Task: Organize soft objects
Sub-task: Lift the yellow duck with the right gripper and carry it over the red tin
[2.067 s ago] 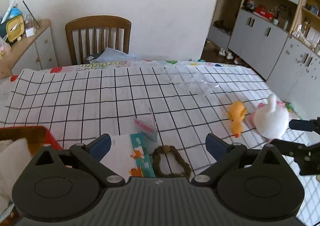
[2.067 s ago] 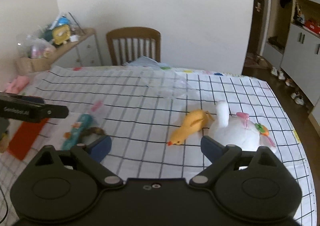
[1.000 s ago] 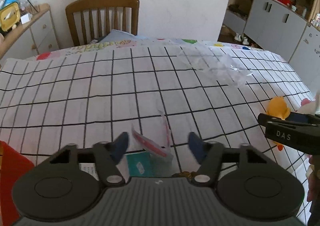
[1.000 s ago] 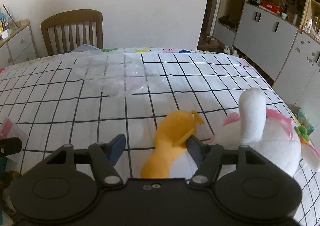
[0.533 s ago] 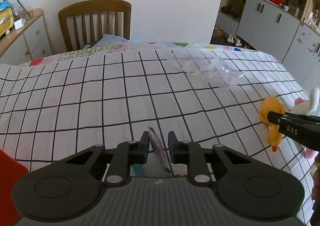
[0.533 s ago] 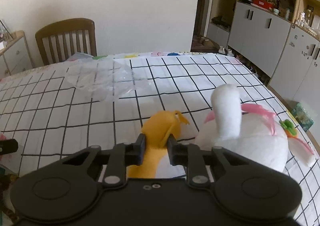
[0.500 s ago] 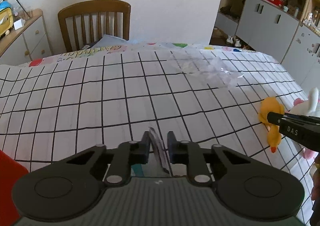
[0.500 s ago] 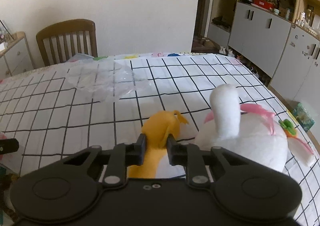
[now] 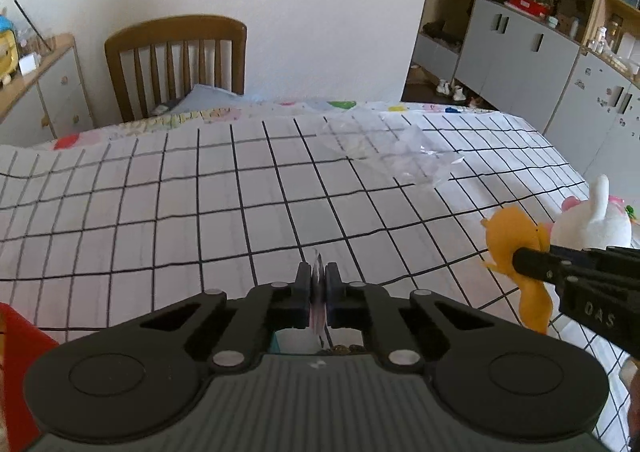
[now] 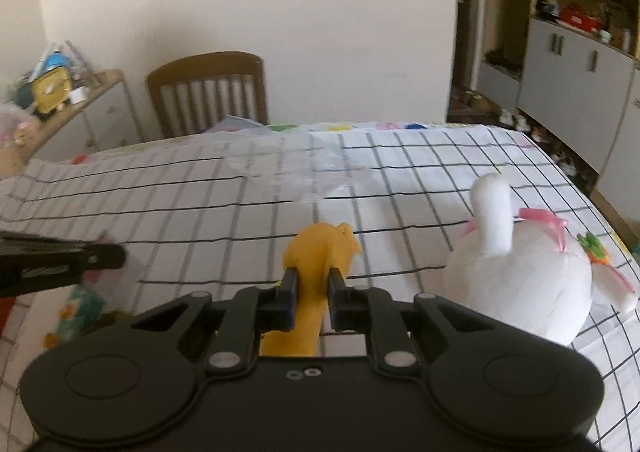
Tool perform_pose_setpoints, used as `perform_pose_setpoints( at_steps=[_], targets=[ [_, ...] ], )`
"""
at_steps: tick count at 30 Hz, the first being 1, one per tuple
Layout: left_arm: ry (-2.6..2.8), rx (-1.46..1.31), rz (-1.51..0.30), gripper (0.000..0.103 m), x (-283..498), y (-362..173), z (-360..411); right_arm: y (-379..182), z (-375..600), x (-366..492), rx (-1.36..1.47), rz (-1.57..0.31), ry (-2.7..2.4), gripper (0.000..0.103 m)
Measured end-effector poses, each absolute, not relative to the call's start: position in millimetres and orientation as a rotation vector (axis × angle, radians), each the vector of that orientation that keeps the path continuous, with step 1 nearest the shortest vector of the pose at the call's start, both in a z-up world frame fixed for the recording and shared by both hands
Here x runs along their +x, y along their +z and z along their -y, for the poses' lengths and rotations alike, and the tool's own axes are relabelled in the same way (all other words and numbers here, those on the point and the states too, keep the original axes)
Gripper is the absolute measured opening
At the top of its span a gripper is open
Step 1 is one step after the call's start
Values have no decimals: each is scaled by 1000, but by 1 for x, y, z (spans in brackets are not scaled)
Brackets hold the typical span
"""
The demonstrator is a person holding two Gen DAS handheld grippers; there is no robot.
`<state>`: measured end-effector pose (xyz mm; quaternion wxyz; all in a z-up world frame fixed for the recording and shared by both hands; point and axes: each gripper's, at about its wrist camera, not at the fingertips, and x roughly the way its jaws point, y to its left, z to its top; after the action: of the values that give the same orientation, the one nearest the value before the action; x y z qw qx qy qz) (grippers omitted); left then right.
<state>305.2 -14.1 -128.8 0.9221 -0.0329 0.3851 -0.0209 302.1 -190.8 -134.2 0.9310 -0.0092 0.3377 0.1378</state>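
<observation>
The right hand-held gripper [image 10: 312,284], low centre of the frame, has just closed on the yellow duck [image 10: 320,248]; the left hand-held gripper [image 9: 319,284] pinches a thin packet [image 9: 318,292]. Lift both slowly above the desk [image 9: 160,191], clear of the rabbit [image 10: 520,272].

Soft objects, current positions

Yellow plush toy [image 10: 320,252]: lower centre, elongated, pinched at mid-body. White plush rabbit [image 10: 520,284]: lower right, lying on the bench, pink ribbon.
</observation>
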Motion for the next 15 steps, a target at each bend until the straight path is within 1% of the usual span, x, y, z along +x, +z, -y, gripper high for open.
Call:
perform_pose_setpoints(
  at_steps=[15],
  targets=[
    [-52, -153, -728, 6, 257, -82, -6, -76, 159, 255, -44, -661, 511, 14]
  ],
)
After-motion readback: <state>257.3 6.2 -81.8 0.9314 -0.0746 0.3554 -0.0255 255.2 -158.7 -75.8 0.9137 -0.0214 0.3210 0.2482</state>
